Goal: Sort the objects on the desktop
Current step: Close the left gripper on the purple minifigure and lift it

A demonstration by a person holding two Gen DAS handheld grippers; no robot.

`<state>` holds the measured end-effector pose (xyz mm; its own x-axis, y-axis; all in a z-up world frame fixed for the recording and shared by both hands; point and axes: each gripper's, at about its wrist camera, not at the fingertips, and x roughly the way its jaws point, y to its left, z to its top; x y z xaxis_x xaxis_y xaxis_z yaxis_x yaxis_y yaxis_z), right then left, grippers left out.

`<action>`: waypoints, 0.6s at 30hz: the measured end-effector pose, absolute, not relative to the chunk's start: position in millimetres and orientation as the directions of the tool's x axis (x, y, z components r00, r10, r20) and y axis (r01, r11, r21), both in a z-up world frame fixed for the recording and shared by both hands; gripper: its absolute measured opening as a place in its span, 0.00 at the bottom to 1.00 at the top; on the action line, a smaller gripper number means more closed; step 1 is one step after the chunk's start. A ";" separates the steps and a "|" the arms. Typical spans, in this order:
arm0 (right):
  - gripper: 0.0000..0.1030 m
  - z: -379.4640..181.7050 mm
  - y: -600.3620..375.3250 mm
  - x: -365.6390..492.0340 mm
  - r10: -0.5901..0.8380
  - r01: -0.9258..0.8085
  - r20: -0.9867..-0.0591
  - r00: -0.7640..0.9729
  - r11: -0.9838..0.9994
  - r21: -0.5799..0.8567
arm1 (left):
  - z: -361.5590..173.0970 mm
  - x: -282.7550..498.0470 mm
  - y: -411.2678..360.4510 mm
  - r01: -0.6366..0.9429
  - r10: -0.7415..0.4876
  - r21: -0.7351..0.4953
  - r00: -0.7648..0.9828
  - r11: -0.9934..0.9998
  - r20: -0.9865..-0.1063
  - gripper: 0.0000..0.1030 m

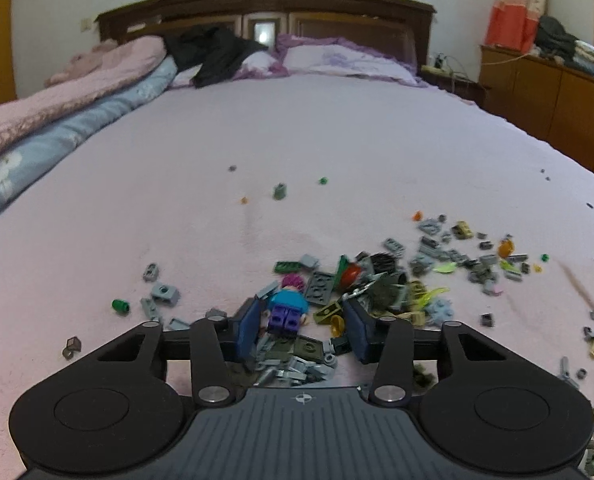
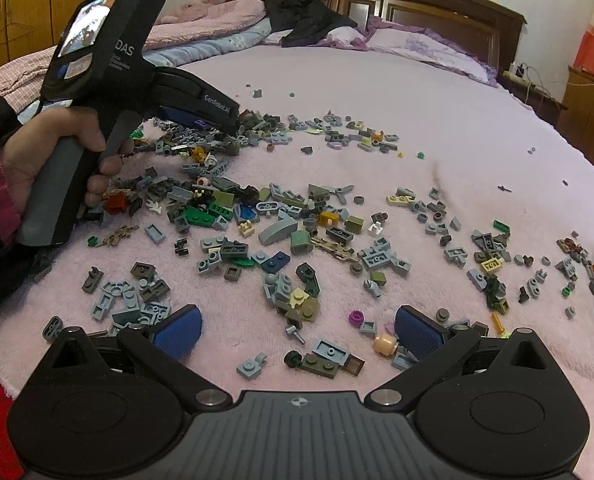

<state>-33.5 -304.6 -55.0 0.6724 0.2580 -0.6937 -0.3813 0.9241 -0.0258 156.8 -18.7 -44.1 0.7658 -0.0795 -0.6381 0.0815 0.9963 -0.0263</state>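
the bed (image 2: pixel 437 128), covered in a fuzzy pale pink blanket, carries a wide scatter of small plastic building bricks (image 2: pixel 297 216), mostly grey, olive and green, spread across its near half toward the right edge. the left gripper (image 1: pixel 303 320) hangs low over the pile, its blue-padded fingers (image 1: pixel 247 330) parted to a medium gap on either side of a toy figure (image 1: pixel 287 308) with a blue torso, purple legs and magenta hair; i cannot tell whether the pads touch it. in the right wrist view a hand (image 2: pixel 53 152) wraps its grey pistol handle, nose tilted down. the right gripper (image 2: pixel 297 328) is spread wide and holds nothing, above loose bricks near the bed's front edge, a round peach head piece (image 2: pixel 385 345) just beside its right finger.
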 end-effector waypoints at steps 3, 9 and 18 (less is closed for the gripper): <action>1.00 -54.8 -305.3 -32.8 0.261 -0.384 -0.693 0.672 0.923 -0.025 | -41.7 150.9 -8.9 0.046 -0.048 -0.019 0.767 0.999 -0.639 0.32; 1.00 -54.8 -305.4 -33.4 0.267 -0.387 -0.686 0.676 0.922 -0.023 | -34.8 141.7 8.4 -0.075 0.089 0.049 0.780 0.996 -0.620 0.32; 1.00 -56.0 -305.5 -32.3 0.274 -0.392 -0.682 0.678 0.920 -0.020 | -15.6 136.8 1.5 -0.077 0.055 -0.012 0.803 0.997 -0.593 0.63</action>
